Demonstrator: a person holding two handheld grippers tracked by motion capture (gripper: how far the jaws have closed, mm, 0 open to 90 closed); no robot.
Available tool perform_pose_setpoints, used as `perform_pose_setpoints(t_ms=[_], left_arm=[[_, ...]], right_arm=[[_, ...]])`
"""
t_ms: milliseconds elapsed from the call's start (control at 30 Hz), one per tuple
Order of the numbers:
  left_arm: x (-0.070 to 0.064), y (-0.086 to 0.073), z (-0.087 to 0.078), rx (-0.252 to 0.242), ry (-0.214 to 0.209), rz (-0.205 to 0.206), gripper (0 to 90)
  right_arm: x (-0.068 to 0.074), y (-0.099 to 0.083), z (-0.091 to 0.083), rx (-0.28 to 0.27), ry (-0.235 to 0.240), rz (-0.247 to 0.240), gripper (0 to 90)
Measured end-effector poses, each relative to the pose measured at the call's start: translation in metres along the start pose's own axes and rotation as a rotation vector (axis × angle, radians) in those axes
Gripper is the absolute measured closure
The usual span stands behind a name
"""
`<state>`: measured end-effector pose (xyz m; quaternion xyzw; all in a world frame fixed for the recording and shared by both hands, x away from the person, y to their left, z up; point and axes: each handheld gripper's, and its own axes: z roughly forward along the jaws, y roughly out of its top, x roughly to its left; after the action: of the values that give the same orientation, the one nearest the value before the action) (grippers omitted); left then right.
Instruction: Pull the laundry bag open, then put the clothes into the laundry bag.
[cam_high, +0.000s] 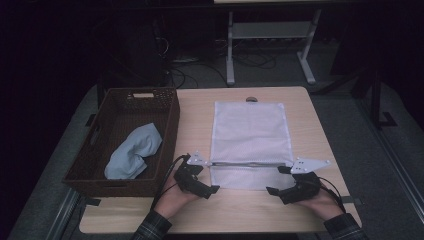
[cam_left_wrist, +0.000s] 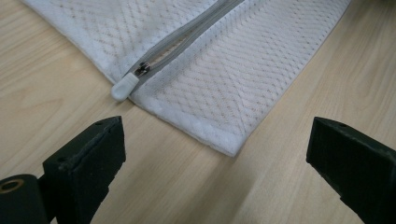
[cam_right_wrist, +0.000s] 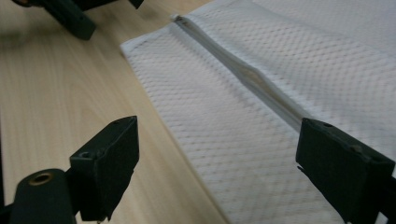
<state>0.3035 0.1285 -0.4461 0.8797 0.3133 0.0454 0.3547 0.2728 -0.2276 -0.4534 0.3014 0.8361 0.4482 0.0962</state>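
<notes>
left gripper (cam_high: 196, 176): jaws spread wide, nothing between them; hovers just off the near-left corner of the mesh laundry bag (cam_high: 250, 145), over bare table (cam_high: 200, 115)
zipper pull (cam_left_wrist: 125, 87): white tab at the left end of the zipper (cam_left_wrist: 187, 44); lies ahead of the left jaws and a bit toward the left one, near but apart from both
key relation: the pull is on the left gripper's side, so the left hand (cam_high: 175, 197) is the nearer one; the left gripper needs a short forward reach to get the tab between its jaws
zipper axis: runs across the bag from left to right, parallel to the near table edge, close to the bag's near end
zipper state: slightly gaping near the pull and mid-length in the right gripper view; looks mostly closed, cannot tell for certain
right gripper (cam_high: 292, 182): jaws released and wide, holding nothing; sits at the near-right corner of the bag, one jaw over the mesh, the other over wood
bag position: flat on the table centre, long axis running away from the person
likely step: judged as lining up, left to take the pull, right to pin the fabric
wicker basket (cam_high: 100, 150): dark brown, on the table's left, well apart from the bag
basket content: one crumpled light blue cloth (cam_high: 134, 150), lying in the near half
bag content: appears flat, nothing bulging inside
</notes>
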Motion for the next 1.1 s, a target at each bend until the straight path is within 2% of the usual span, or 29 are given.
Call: perform_pose_setpoints(t_ms=[100, 200, 333, 367, 467, 567, 667, 800, 1100], left_arm=[[0.0, 0.001, -0.005, 0.007, 0.007, 0.007, 5.7], [0.0, 0.003, -0.008, 0.023, 0.007, 0.009, 6.3], [0.0, 0.008, -0.015, 0.015, 0.011, 0.002, 6.3], [0.0, 0.01, -0.018, 0.022, 0.021, 0.008, 6.3], [0.0, 0.013, -0.021, 0.035, 0.016, 0.0, 6.8], [0.002, 0.017, -0.029, 0.039, 0.022, 0.005, 6.8], [0.004, 0.018, -0.032, 0.04, 0.025, 0.003, 6.8], [0.006, 0.022, -0.039, 0.035, -0.004, -0.014, 9.3], [0.009, 0.036, -0.057, 0.035, 0.016, 0.012, 12.1]], right_arm=[[0.007, -0.001, 0.002, 0.011, 0.021, -0.029, 12.8], [0.008, 0.0, 0.003, 0.011, 0.025, -0.028, 12.8], [0.009, -0.001, 0.004, 0.016, 0.031, -0.032, 13.1], [0.01, 0.0, 0.005, 0.007, 0.035, -0.034, 13.1], [0.011, 0.0, 0.007, 0.001, 0.036, -0.035, 13.1], [0.013, -0.002, 0.01, 0.017, 0.036, -0.06, 13.1], [0.014, -0.002, 0.011, 0.019, 0.037, -0.056, 13.0], [0.013, -0.002, 0.013, 0.023, 0.036, -0.057, 13.1], [0.011, -0.004, 0.014, 0.024, 0.038, -0.056, 13.1]])
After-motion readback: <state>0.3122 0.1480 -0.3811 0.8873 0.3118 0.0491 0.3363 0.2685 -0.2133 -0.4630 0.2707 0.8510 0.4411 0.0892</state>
